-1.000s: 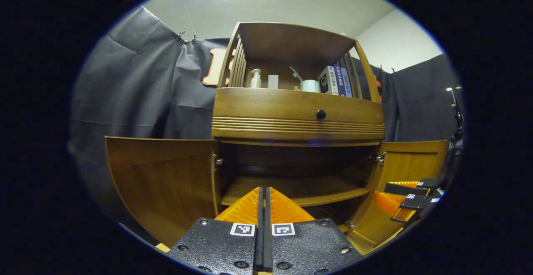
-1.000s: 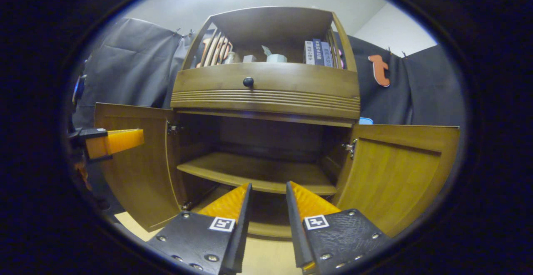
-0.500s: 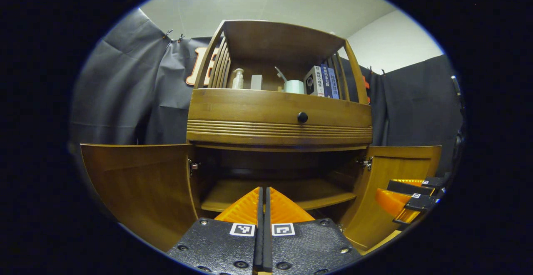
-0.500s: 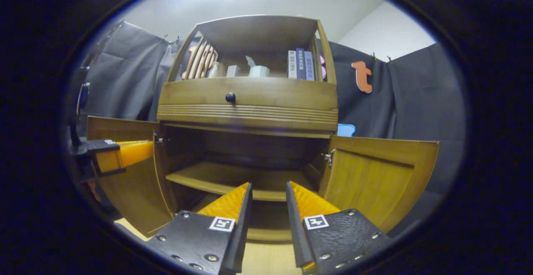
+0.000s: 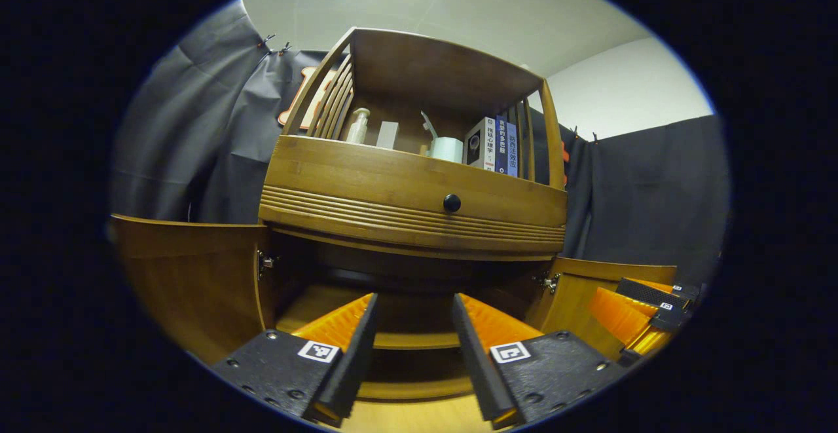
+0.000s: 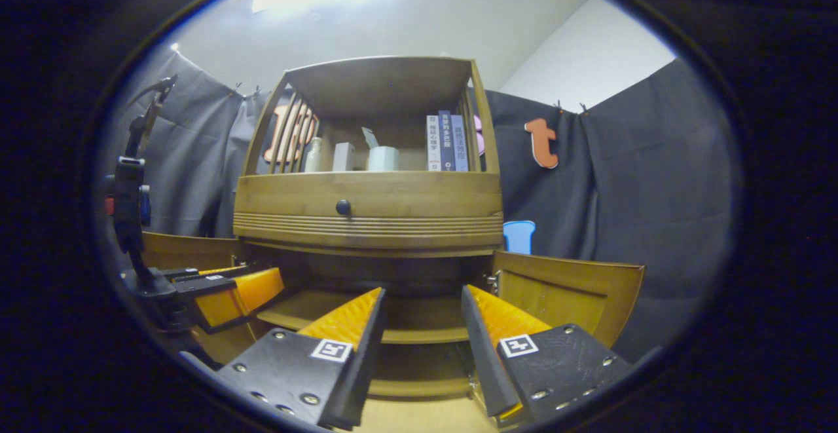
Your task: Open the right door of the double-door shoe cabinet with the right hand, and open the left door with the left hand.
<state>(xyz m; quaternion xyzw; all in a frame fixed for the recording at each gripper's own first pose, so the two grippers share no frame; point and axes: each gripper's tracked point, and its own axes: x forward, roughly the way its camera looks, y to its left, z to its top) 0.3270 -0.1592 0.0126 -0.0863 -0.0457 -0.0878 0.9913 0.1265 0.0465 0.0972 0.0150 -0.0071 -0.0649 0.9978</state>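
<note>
Cabinet (image 5: pixel 412 190) doors stand open ahead of both grippers, left (image 5: pixel 414 328) and right (image 6: pixel 422 318), jaws spread, touching nothing.

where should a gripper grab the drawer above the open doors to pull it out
Take the round black knob on the drawer front, coming straight on from the front. It is the one part that juts out; the rest of the panel is flat wood and shallow ridges.
</note>
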